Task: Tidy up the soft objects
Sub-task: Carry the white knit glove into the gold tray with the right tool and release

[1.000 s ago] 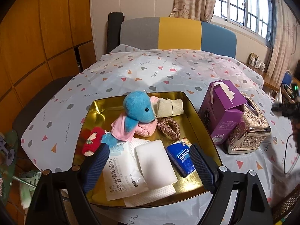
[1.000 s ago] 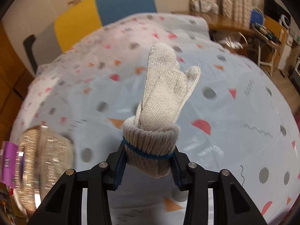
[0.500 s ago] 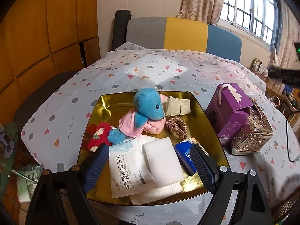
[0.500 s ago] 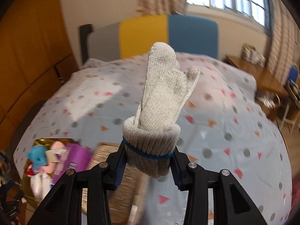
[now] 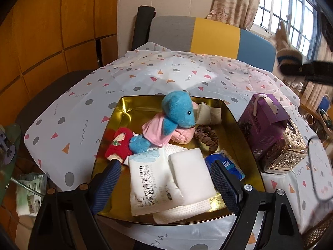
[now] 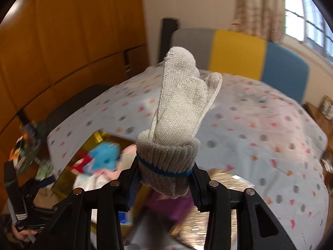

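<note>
The right hand-held gripper (image 6: 164,184) clamps the cuff of a rolled grey knit glove (image 6: 179,116), held in the air above the counter (image 5: 145,79). The left hand-held gripper (image 5: 165,179) hangs spread wide and empty over the gold tray (image 5: 124,112) of soft toys and wipes.

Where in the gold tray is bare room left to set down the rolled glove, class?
Bare gold shows at the gold tray's far-left corner, between its rim, the blue plush and the red plush. The near half is crowded: wipes pack, white sponge and blue tissue pack lie edge to edge.
</note>
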